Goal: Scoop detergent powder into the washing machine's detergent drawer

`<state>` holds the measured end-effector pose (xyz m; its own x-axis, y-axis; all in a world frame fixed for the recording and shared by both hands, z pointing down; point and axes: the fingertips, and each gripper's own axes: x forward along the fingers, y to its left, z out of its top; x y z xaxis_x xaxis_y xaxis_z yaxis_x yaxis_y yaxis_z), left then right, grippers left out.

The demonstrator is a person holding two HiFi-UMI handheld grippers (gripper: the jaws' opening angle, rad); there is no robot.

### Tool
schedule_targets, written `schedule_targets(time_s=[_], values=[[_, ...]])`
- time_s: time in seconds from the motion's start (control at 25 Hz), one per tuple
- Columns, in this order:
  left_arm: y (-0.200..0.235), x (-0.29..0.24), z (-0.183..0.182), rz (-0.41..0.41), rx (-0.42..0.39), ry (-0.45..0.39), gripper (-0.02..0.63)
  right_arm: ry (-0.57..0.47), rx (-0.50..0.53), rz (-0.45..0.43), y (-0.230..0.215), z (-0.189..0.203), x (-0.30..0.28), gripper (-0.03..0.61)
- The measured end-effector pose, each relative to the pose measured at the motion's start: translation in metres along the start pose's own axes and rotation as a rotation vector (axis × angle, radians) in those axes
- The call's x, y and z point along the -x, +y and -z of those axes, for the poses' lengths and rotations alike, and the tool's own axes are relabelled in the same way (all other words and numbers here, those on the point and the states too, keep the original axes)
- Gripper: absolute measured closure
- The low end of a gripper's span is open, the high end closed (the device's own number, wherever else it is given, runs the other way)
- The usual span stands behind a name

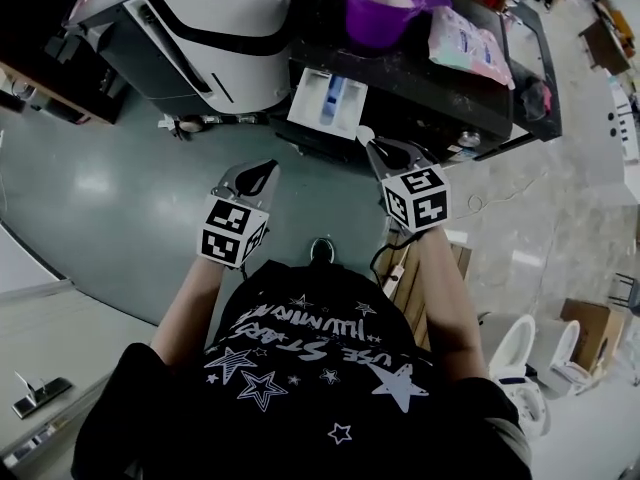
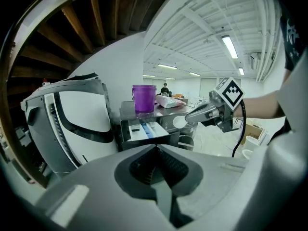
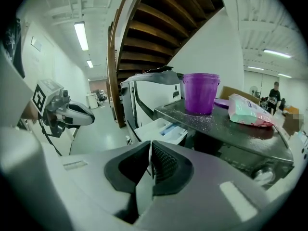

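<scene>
The detergent drawer (image 1: 309, 105) stands pulled out of the black washing machine (image 1: 440, 98), white with a blue insert. On the machine's top are a purple bucket (image 1: 385, 6) holding white powder and a pastel detergent bag (image 1: 468, 46). My right gripper (image 1: 372, 143) hovers just in front of the drawer, shut on a white scoop (image 2: 179, 121) whose round bowl sticks out past its tips. My left gripper (image 1: 268, 165) is lower left of the drawer, over the floor, shut and empty. The drawer (image 2: 144, 131) lies straight ahead of the left gripper (image 2: 156, 148).
A large white appliance (image 1: 220, 18) with a black stripe stands left of the washing machine. Spilled powder speckles the machine top (image 3: 216, 121). A wooden crate (image 1: 410, 280) is by my right side, white toilets (image 1: 520, 353) farther right. A wooden staircase (image 3: 159, 28) rises overhead.
</scene>
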<state>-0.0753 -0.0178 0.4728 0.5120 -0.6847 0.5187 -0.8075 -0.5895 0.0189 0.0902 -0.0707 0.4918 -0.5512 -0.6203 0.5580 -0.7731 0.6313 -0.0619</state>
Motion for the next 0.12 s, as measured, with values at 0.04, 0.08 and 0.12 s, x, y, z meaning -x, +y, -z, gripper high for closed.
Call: schedule_targets(time_s=[0.04,0.08,0.12], values=[[0.003,0.006,0.005,0.001,0.0,0.006,0.612,0.001,-0.001,0.002,0.007,0.0,0.0,0.543],[0.006,0.013,0.01,0.001,-0.001,0.013,0.612,0.002,-0.003,0.005,0.015,0.0,0.001,0.543],[0.009,0.019,0.015,0.001,-0.002,0.019,0.612,0.002,-0.006,0.007,0.022,0.0,0.001,0.543]])
